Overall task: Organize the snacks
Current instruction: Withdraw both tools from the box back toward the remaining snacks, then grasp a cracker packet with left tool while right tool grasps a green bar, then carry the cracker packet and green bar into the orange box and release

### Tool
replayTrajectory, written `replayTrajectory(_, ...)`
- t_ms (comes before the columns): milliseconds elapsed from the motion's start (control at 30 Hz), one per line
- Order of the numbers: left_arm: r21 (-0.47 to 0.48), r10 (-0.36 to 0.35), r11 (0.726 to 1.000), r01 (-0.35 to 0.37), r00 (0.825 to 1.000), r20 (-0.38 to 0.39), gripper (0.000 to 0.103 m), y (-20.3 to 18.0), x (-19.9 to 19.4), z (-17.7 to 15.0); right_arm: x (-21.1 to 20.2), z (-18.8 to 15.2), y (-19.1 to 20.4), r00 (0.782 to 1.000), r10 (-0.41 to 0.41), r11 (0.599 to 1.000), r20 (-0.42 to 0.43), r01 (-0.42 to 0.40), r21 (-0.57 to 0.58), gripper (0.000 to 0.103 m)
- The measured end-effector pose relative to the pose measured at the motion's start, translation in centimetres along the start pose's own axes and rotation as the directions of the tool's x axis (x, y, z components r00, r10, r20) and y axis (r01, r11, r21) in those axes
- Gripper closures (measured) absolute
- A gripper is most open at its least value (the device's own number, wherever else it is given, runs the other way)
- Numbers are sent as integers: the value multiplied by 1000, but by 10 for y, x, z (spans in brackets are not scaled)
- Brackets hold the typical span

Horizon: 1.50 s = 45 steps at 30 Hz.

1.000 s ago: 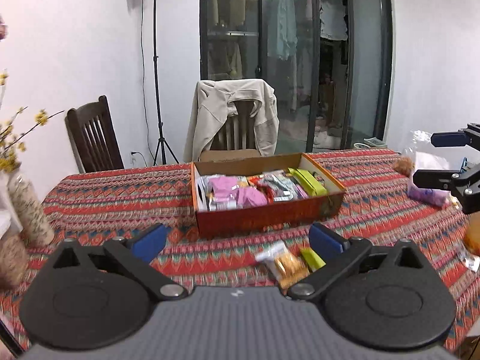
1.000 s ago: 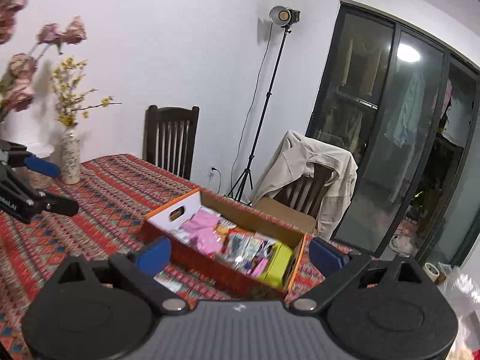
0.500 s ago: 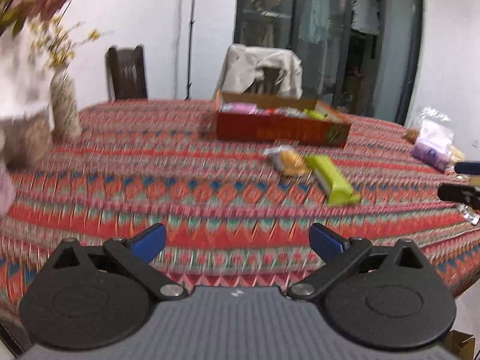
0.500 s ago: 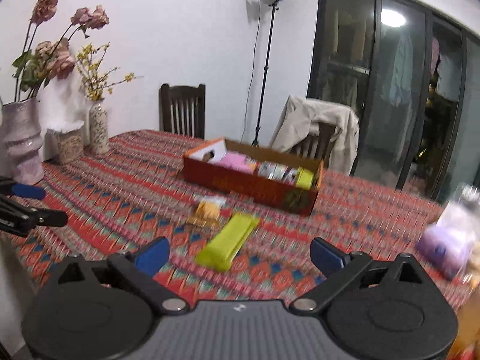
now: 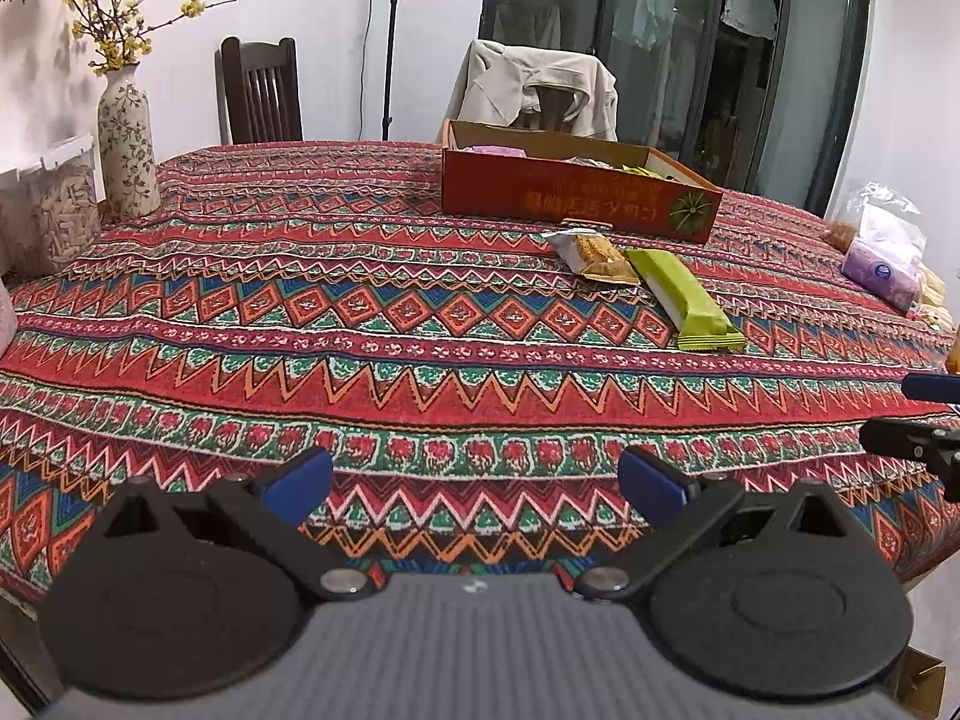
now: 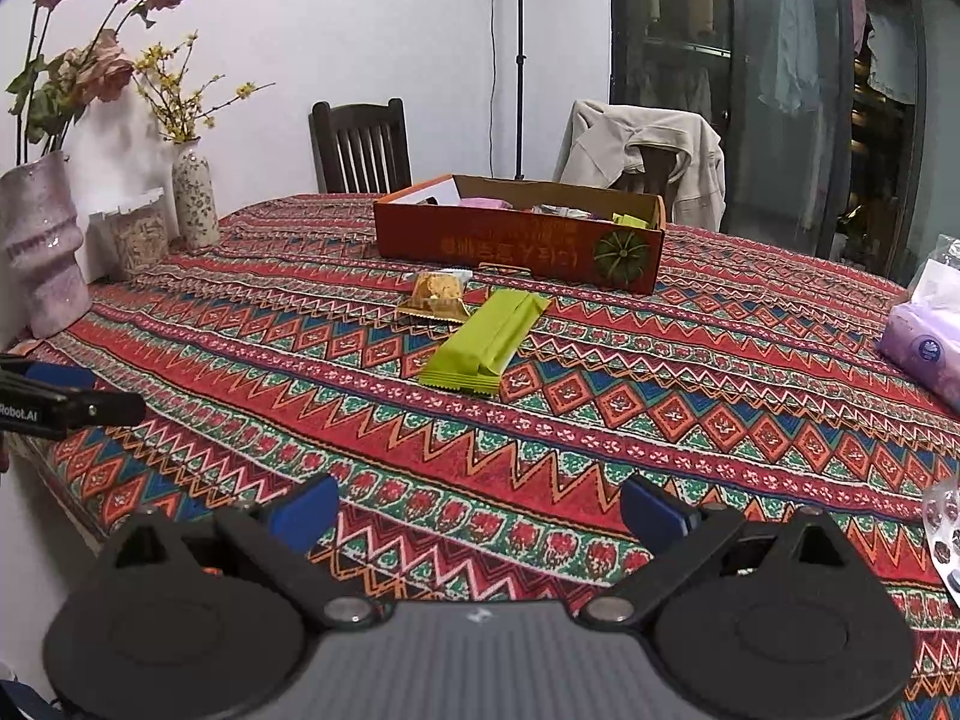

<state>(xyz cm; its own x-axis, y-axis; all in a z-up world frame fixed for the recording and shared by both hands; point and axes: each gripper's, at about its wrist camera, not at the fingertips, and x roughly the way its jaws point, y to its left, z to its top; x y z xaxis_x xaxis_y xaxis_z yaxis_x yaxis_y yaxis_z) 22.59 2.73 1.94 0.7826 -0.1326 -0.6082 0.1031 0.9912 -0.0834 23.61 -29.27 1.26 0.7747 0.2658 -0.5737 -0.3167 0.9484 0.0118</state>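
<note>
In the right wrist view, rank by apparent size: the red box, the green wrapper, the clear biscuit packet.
1. red box, clearly largest although farthest.
2. green wrapper, which lies nearest.
3. clear biscuit packet, smallest.

Lime-green snack bar (image 6: 485,341) on red zigzag-patterned tablecloth (image 6: 600,420)

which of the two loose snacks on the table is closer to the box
The clear-wrapped golden snack packet, which lies just in front of the orange box. The long green wrapper beside it stretches further out from the box, toward the grippers.
</note>
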Motion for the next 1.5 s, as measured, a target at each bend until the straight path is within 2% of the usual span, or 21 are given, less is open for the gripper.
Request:
replayTrajectory(200,-16,-1,1000,1,1000,-14,0,4,24,11,26,14,-5,1000,20,999,-7,-20,43,3)
replayTrajectory(400,-26,-15,1000,15,1000,-20,0,0,59,35,80,46,0,998,60,998,-15,-59,33,3)
replayTrajectory(500,-18,-33,999,32,999,-27,0,-6,79,49,116,68,1,999,45,999,-18,-45,0,6)
replayTrajectory(567,-9,-43,999,43,998,-37,0,-12,92,59,141,80,1,999,37,999,-33,-37,-8,12)
replayTrajectory(633,-2,-52,999,52,998,-43,0,-19,105,70,161,88,1,999,22,999,-43,-23,-26,13)
replayTrajectory(733,8,-71,997,71,997,-29,0,-35,125,91,183,92,-8,998,24,999,-60,-26,-26,33)
replayTrajectory(800,15,-101,995,102,995,-23,1,-48,141,105,192,91,-20,996,35,999,-79,-35,2,38)
replayTrajectory(867,28,-125,992,126,992,-32,10,-63,159,118,194,91,-31,997,17,1000,-77,-17,-3,50)
replayTrajectory(900,34,-125,991,127,991,-44,18,-71,170,122,194,92,-36,997,-1,1000,-75,0,-7,51)
replayTrajectory(933,36,-123,991,126,991,-55,23,-78,180,127,193,92,-43,997,-9,1000,-78,9,-1,57)
replayTrajectory(967,28,-121,992,123,991,-64,23,-85,191,130,193,92,-51,997,-22,1000,-77,22,4,61)
replayTrajectory(1100,-24,-66,998,64,995,-76,25,-100,226,136,187,87,-79,993,-99,995,-58,101,27,62)
replayTrajectory(1167,-20,-43,999,41,997,-60,32,-104,234,135,183,82,-91,993,-102,993,-52,106,61,62)
replayTrajectory(1200,12,-35,999,35,998,-48,53,-108,234,133,182,80,-94,993,-109,992,-48,112,66,62)
replayTrajectory(1233,54,-30,998,32,999,-39,62,-112,234,132,181,78,-96,993,-108,992,-43,111,68,62)
replayTrajectory(1300,91,-47,995,50,998,-33,64,-116,232,129,181,78,-97,994,-103,992,-41,106,70,62)
replayTrajectory(1400,83,-95,992,99,994,-52,64,-118,225,127,181,78,-99,995,-89,993,-38,92,77,64)
replayTrajectory(1500,94,-106,990,109,994,-36,64,-121,209,126,179,78,-101,997,-74,992,-29,77,98,66)
